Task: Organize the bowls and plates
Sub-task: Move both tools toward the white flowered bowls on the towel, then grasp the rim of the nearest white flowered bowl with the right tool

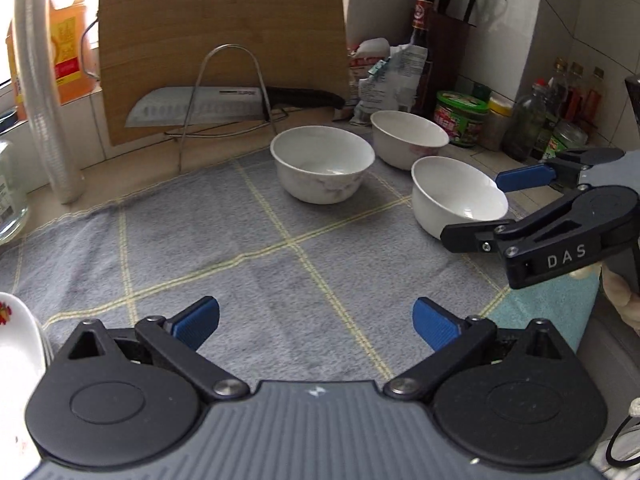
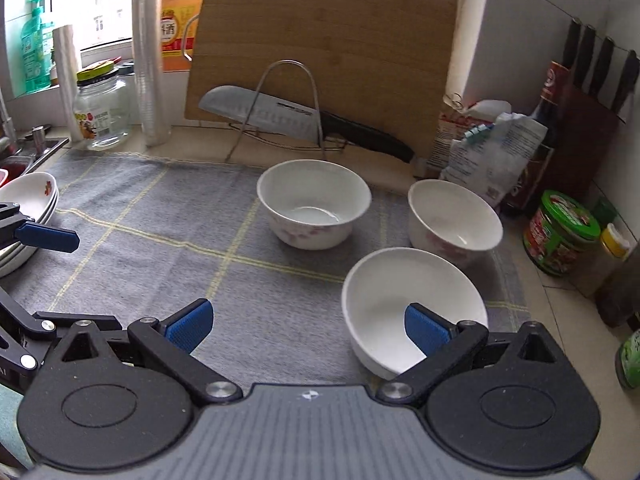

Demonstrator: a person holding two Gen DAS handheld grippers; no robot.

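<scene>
We are easing the spread right gripper (image 2: 308, 326) squarely over the nearest bowl's (image 2: 400, 300) rim; left gripper (image 1: 316, 322) is hanging spread beside it.

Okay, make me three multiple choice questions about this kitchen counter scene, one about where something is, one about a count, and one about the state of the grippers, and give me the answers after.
1. Where does the knife lie?
A. In a bowl
B. On the wire rack in front of the cutting board
C. In the sink

2. How many single white bowls stand on the grey cloth?
A. Two
B. Three
C. Five

3. How does the right gripper stand?
A. Open, holding nothing
B. Shut on a bowl
C. Shut on the knife

Answers:
1 B: its blade rests across the wire rack, against the cutting board.
2 B: the wide bowl, the far right bowl and the nearest bowl.
3 A: its blue pads are spread wide.
</scene>
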